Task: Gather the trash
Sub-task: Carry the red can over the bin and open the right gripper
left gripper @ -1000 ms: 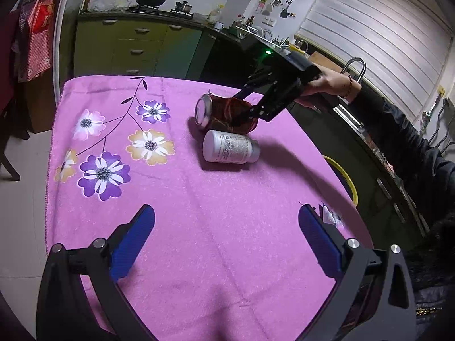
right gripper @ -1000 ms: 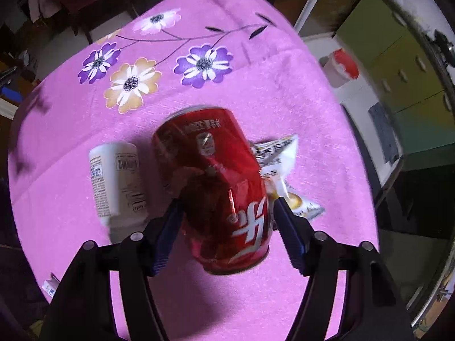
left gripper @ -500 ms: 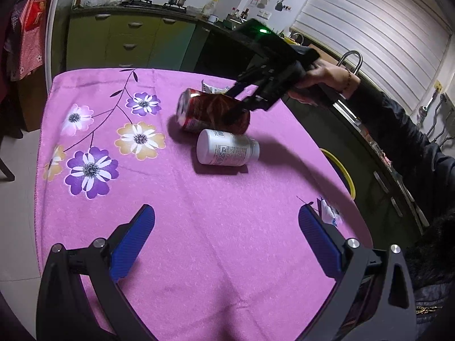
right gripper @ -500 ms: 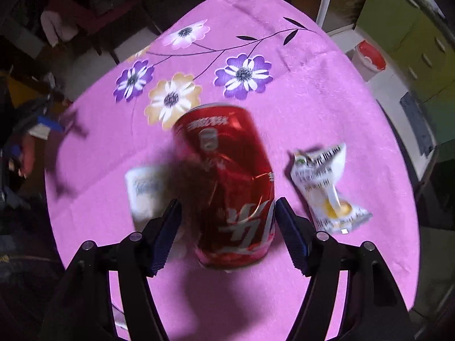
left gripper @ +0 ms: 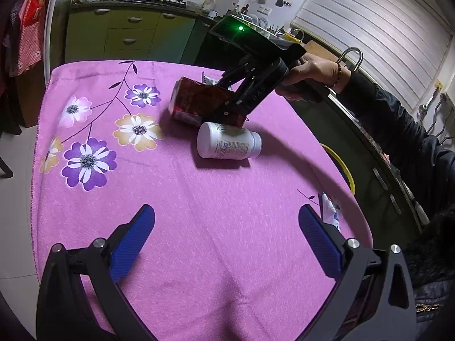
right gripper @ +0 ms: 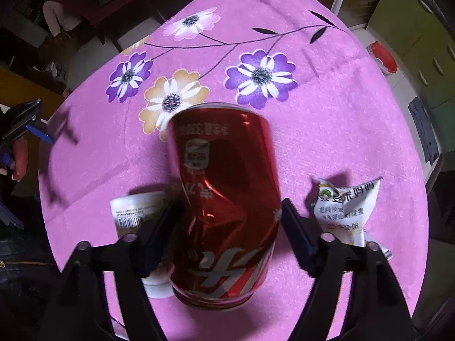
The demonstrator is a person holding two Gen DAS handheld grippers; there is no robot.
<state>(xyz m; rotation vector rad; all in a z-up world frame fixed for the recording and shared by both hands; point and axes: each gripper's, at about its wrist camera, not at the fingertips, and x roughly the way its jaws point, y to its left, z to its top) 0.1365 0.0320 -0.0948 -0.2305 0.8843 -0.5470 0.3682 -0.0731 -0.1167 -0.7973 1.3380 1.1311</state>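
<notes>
Flowers on the pink cloth (left gripper: 199,227) filled the left of our bench, and over the cloth's bare near part our left hand-held gripper (left gripper: 226,238) hung with its blue pads wide apart and nothing between them. Further right, at mid-bench, the dented red can (right gripper: 224,207) lay on its side with the white pill bottle (left gripper: 227,143) just beside it. Our right hand-held gripper (right gripper: 229,227) straddled the can and its jaws were closing — the left pad looked to be at the can's flank, while a thin gap still showed at the right one.

To do this pick well, we judged the pads should meet the can squarely across its crumpled waist and squeeze gently, since thin dented metal may buckle or slip out. The bottle sat close to the left finger, so we would lift straight up to avoid nudging it.

From the left wrist we saw the person's hand (left gripper: 310,76), a small packet (left gripper: 330,213) at the bench's right edge and a yellow rim (left gripper: 344,170) beyond it — possibly a bin. Only the right wrist view showed the crumpled wrapper (right gripper: 345,207) right of the can in full.
</notes>
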